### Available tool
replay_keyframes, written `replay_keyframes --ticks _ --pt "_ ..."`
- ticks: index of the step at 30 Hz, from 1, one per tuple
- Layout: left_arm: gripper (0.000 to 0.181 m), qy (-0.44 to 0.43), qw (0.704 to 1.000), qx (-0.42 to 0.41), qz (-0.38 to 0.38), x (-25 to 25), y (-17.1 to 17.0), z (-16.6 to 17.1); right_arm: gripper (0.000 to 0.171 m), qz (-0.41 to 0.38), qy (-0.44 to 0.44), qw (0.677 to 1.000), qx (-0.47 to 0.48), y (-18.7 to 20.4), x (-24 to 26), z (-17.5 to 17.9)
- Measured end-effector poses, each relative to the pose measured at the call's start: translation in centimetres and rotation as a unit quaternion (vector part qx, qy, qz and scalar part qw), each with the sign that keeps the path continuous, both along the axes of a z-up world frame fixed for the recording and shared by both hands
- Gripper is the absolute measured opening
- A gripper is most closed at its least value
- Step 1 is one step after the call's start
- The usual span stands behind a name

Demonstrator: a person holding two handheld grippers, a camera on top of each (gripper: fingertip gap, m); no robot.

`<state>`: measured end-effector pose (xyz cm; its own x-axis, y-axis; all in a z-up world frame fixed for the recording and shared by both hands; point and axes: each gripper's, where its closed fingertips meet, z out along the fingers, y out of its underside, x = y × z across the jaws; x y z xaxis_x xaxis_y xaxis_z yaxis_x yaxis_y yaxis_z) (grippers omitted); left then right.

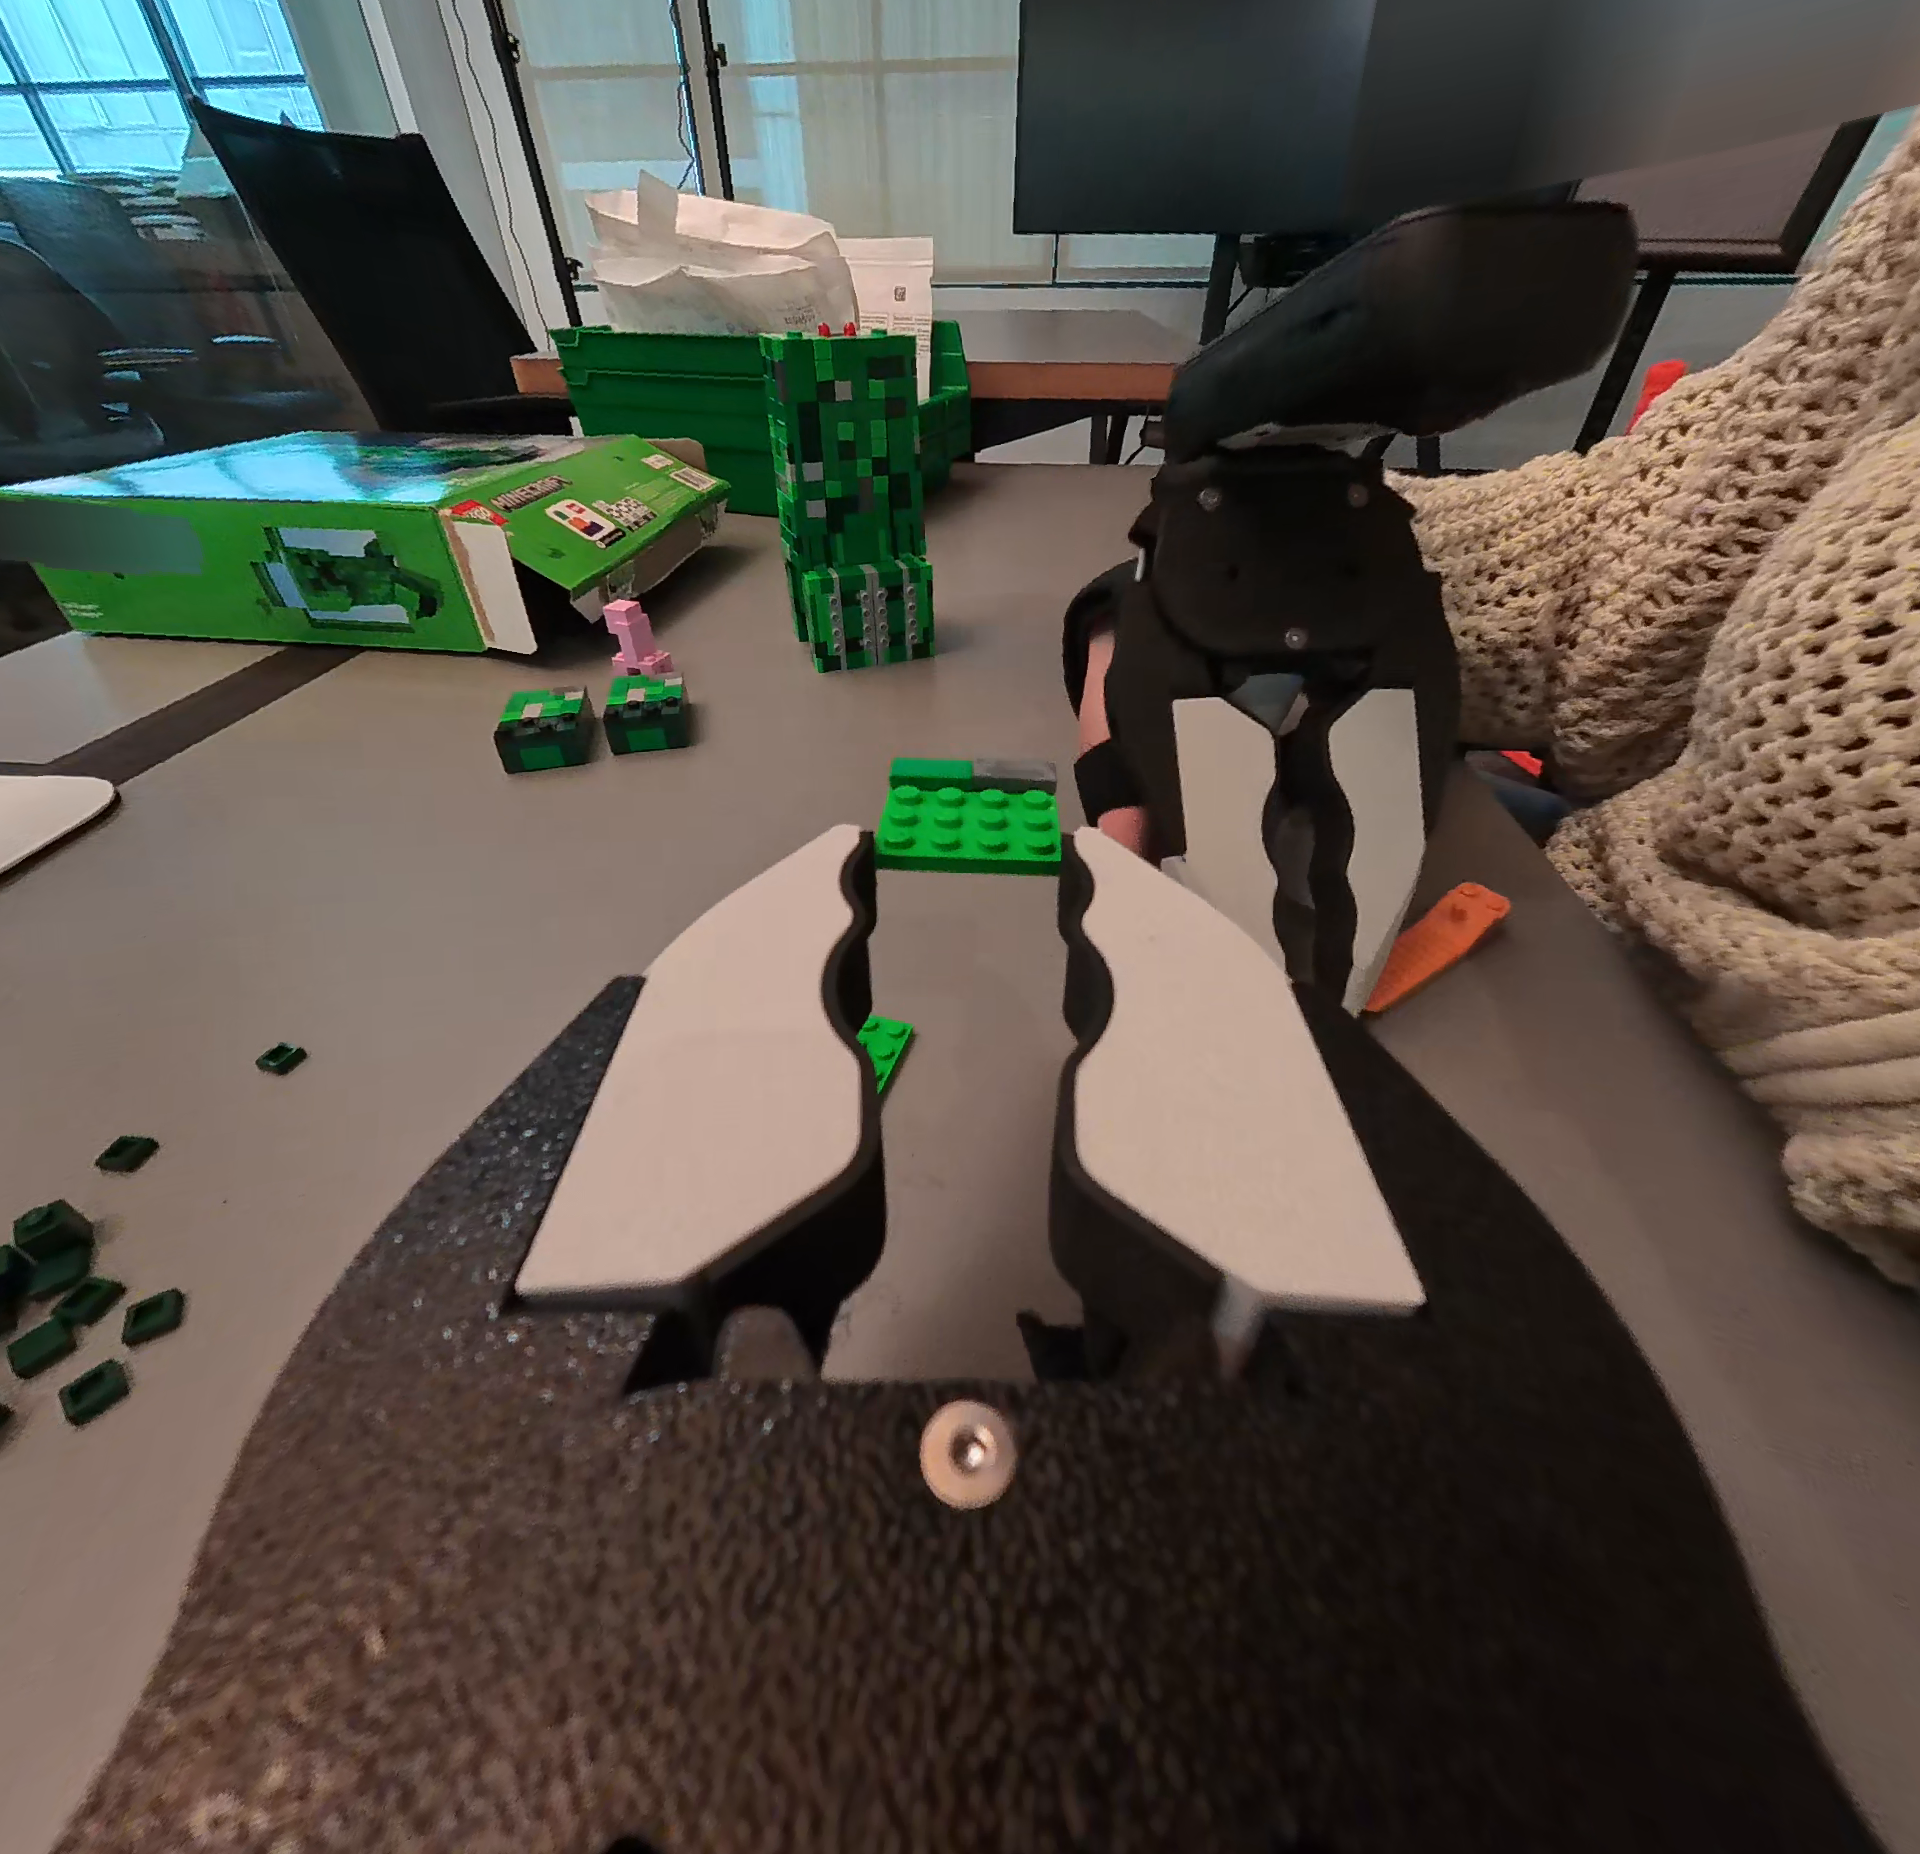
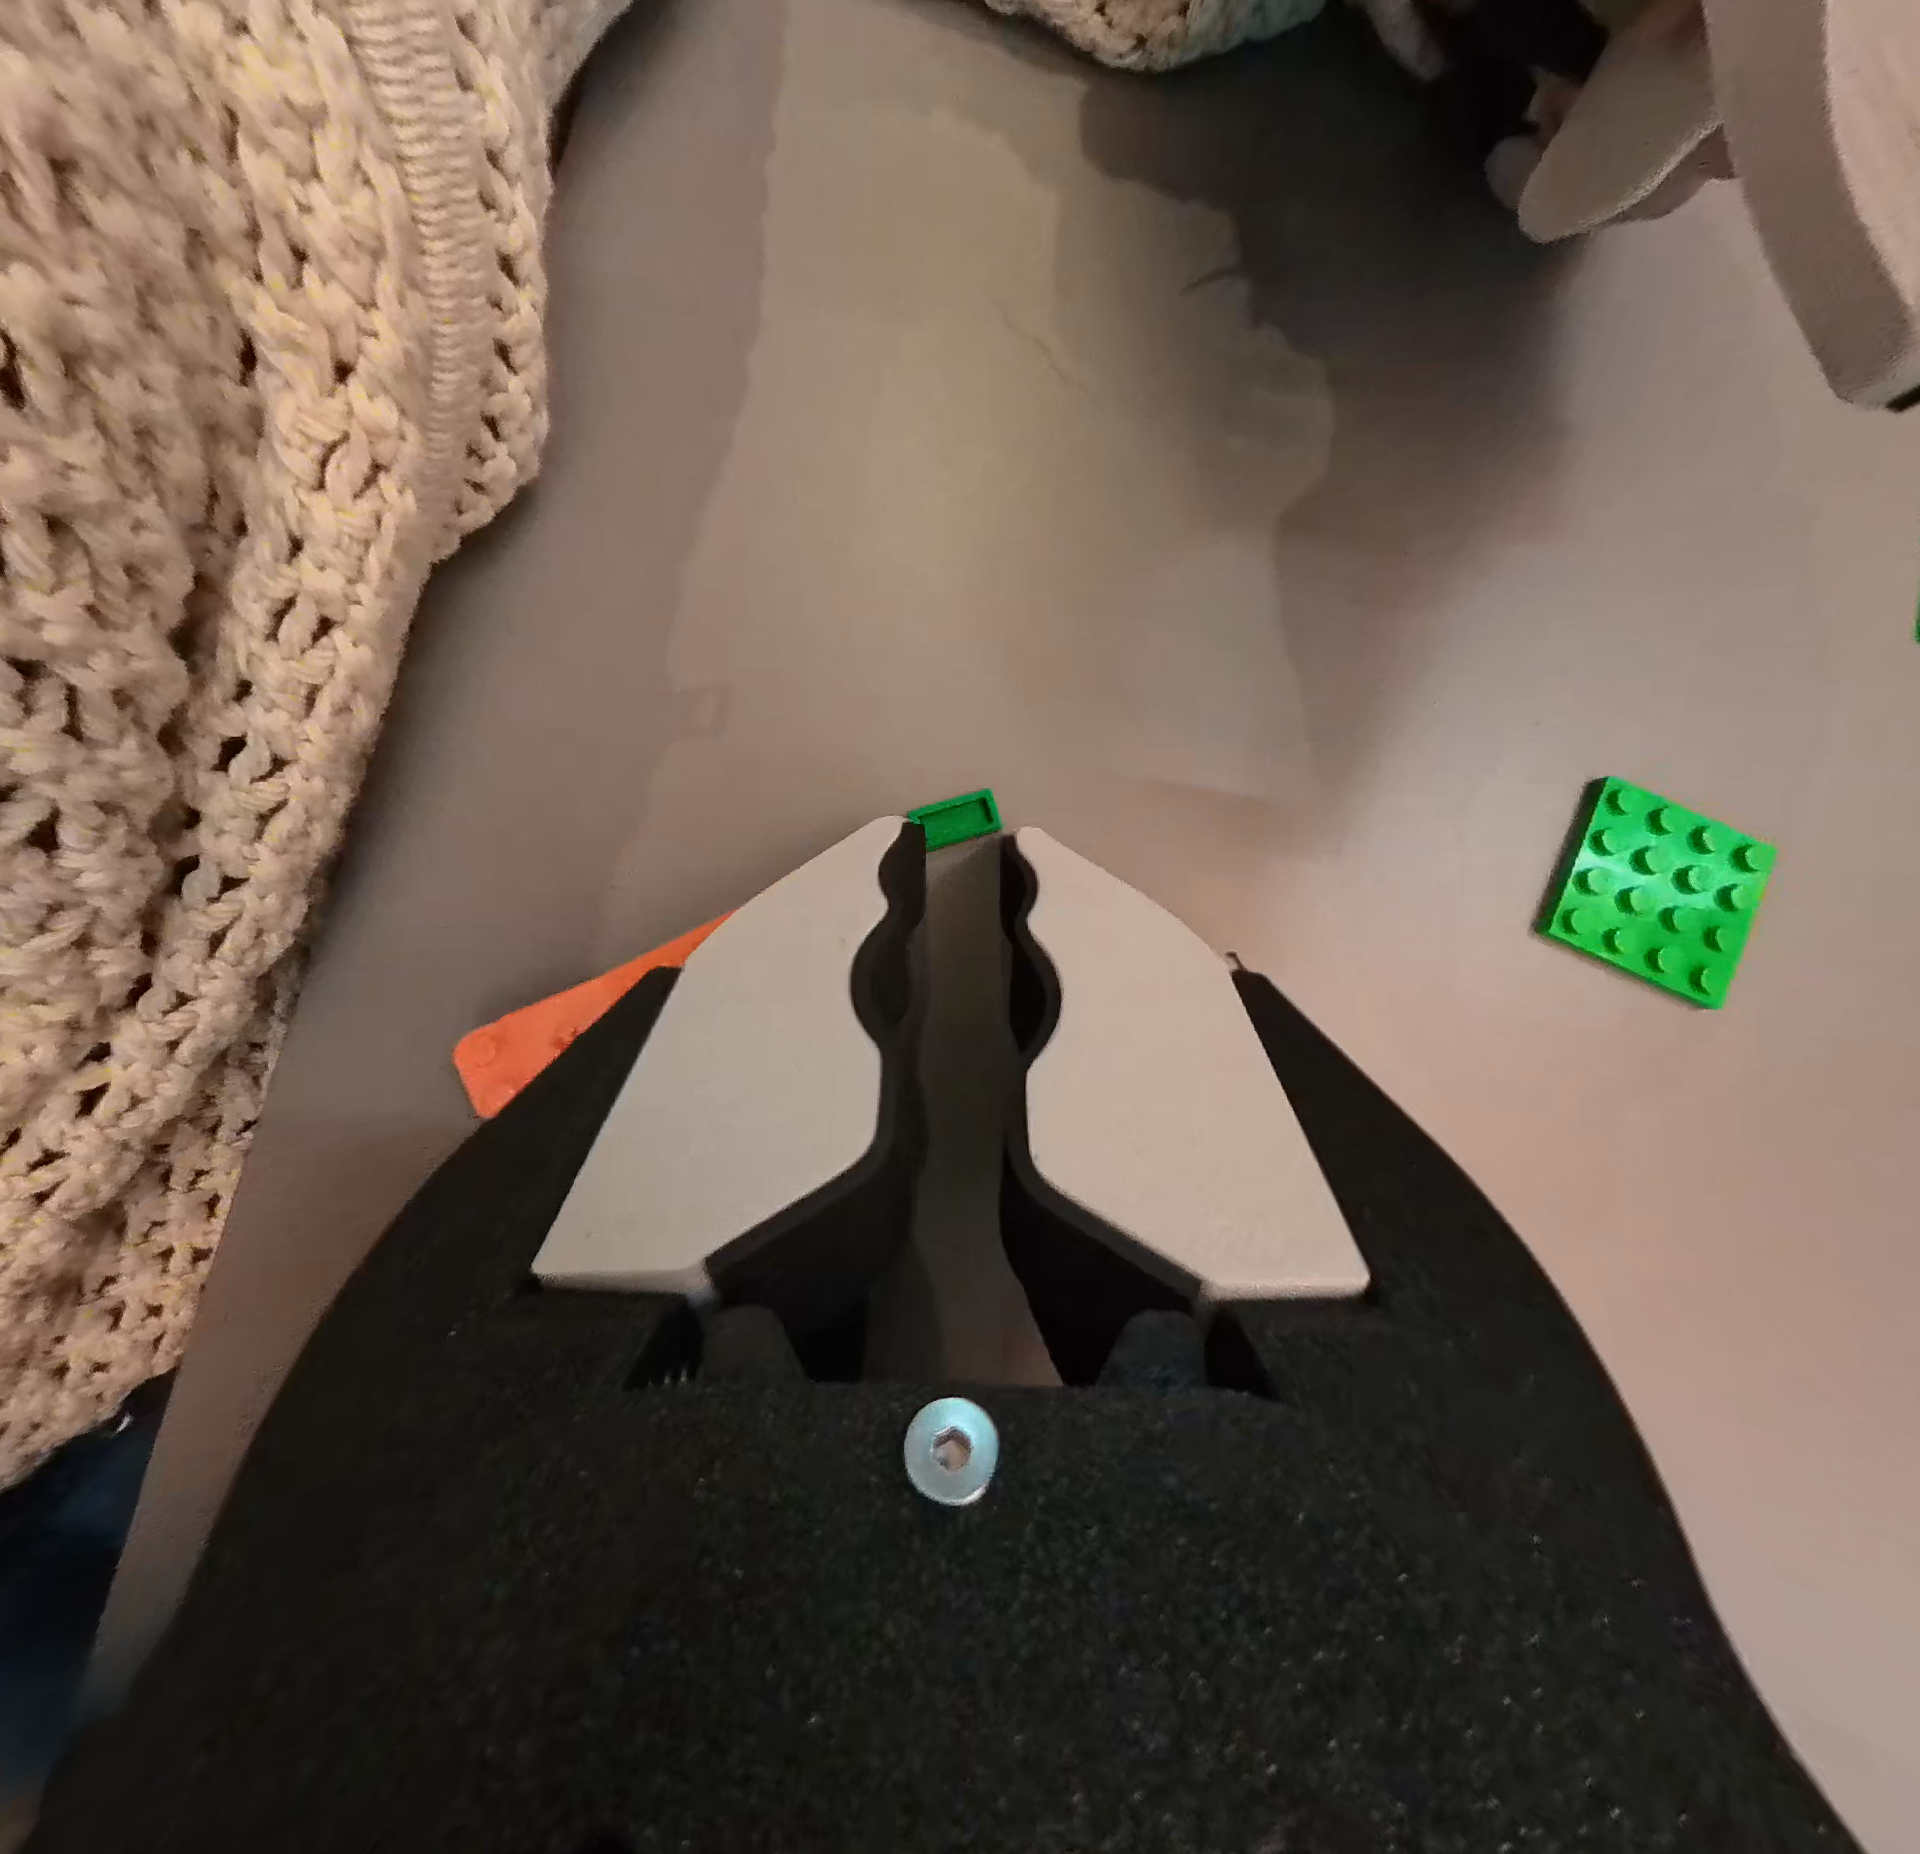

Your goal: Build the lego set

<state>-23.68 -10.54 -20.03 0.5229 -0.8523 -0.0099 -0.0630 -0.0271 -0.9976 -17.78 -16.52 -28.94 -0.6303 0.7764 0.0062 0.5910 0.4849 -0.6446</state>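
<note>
My left gripper [image 1: 968, 854] is open and empty, hovering above the grey table. Just beyond its fingertips a bright green studded plate [image 1: 966, 828] lies flat, with a dark green and a grey piece at its far edge. The plate also shows in the right wrist view [image 2: 1657, 890]. A second green plate [image 1: 885, 1051] lies under my left finger. My right gripper [image 2: 958, 833] points down at the table and is shut on a small green tile [image 2: 954, 817]. It stands to the right in the left wrist view [image 1: 1314, 963].
An orange brick separator [image 1: 1444, 931] lies by the right gripper. A built green figure [image 1: 852, 495], an opened green box [image 1: 312, 547], two small green blocks [image 1: 545, 729], a pink figure [image 1: 636, 641] and green bins [image 1: 665, 391] stand farther back. Loose dark green pieces [image 1: 73, 1295] lie left. A knitted sleeve [image 1: 1714, 661] is on the right. My hands' fingertips stand some 12 cm from each other. The orange brick separator [image 1: 1444, 931] is about 7 cm from my right fingertips and 15 cm from my left.
</note>
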Motion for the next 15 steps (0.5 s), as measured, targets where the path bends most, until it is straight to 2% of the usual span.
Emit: replay_keyframes --ticks 2,6,9,12,15 --pt "0.034 0.0 1.0 -0.001 -0.001 0.0 0.0 0.0 0.013 -0.007 0.002 1.0 0.001 0.2 -0.2 0.1" --pt "0.034 0.0 1.0 0.0 -0.003 0.0 -0.1 -0.1 0.016 -0.05 -0.019 0.997 -0.062 0.1 -0.7 0.8" --pt "0.034 -0.001 1.0 0.001 -0.004 -0.1 -0.2 -0.2 0.026 -0.118 -0.035 0.991 -0.055 0.9 -1.0 1.0" --pt "0.034 -0.001 1.0 0.003 -0.001 -0.2 -0.2 -0.2 0.022 -0.211 -0.046 0.976 -0.034 1.8 -0.9 1.3" --pt "0.034 0.0 1.0 0.004 0.002 -0.2 -0.2 -0.3 0.017 -0.268 -0.045 0.962 -0.036 1.3 -0.9 1.5"
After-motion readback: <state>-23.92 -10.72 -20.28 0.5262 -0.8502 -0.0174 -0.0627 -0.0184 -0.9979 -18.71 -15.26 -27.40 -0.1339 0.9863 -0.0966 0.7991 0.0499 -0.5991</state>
